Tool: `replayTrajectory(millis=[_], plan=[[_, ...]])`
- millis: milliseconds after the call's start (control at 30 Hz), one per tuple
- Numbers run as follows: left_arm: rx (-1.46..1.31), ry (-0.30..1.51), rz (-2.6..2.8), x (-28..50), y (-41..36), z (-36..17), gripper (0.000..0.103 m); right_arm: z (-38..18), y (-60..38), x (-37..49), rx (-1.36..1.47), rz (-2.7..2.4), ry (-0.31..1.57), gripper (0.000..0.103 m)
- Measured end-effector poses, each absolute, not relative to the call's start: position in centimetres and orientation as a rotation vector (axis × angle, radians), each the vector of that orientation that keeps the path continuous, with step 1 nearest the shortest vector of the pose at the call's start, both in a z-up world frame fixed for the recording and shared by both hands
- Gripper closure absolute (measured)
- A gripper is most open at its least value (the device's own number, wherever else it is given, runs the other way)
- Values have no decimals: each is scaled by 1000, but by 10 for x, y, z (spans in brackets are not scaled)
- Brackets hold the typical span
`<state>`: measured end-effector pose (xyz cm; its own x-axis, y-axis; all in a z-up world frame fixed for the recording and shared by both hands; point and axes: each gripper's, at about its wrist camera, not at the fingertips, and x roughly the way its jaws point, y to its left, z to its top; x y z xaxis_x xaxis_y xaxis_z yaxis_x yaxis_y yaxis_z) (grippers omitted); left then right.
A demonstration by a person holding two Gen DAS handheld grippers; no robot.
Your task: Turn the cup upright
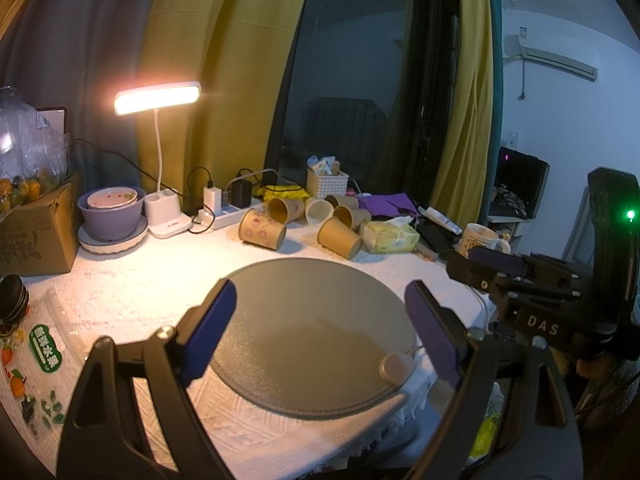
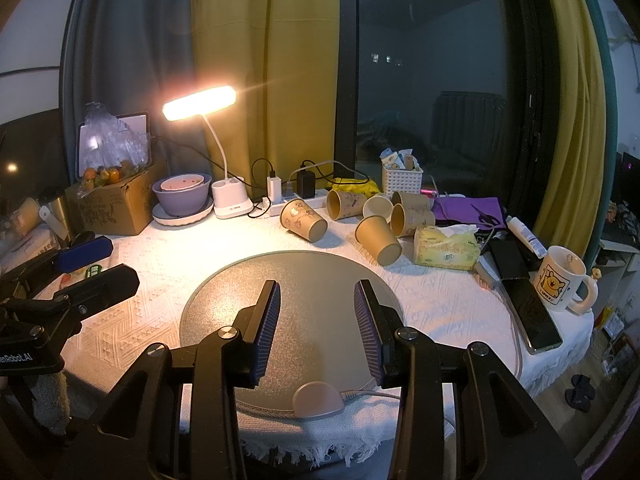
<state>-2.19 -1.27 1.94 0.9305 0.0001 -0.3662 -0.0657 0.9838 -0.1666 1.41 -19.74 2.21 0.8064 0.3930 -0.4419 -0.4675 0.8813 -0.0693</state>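
Note:
Several brown paper cups lie on their sides in a cluster at the back of the table. The nearest ones are a printed cup [image 1: 262, 230] [image 2: 303, 220] on the left and a plain cup [image 1: 340, 238] [image 2: 378, 240] to its right. My left gripper [image 1: 320, 300] is open and empty above the round grey mat [image 1: 312, 312], well short of the cups. My right gripper [image 2: 317, 300] is open and empty above the same mat [image 2: 304, 280]. Each gripper shows at the edge of the other's view.
A lit desk lamp [image 2: 200, 102], purple bowl [image 2: 182, 196], power strip [image 1: 224, 210] and cardboard box [image 2: 116, 208] stand at the back left. A tissue pack [image 2: 446, 248], phone [image 2: 532, 312] and white mug [image 2: 562, 284] sit right. A small puck [image 2: 318, 400] lies at the mat's near edge.

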Motion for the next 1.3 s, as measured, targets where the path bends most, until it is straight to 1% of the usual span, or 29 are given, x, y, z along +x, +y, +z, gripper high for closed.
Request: replayTrajectory(millis=[300, 567, 833, 1100, 1300], plan=[[-179, 376, 33, -18, -16, 21, 16, 21, -196, 16, -195, 461, 430, 62], [-182, 406, 31, 4, -9, 15, 16, 20, -191, 42, -217, 464, 458, 62], [-188, 461, 26, 53, 4, 12, 16, 16, -184, 86, -215, 445, 499, 62], [-214, 557, 2, 110, 12, 1, 16, 11, -185, 142, -203, 436, 530, 62], [-280, 626, 19, 153, 26, -12, 16, 4, -188, 184, -193, 423, 557, 62]])
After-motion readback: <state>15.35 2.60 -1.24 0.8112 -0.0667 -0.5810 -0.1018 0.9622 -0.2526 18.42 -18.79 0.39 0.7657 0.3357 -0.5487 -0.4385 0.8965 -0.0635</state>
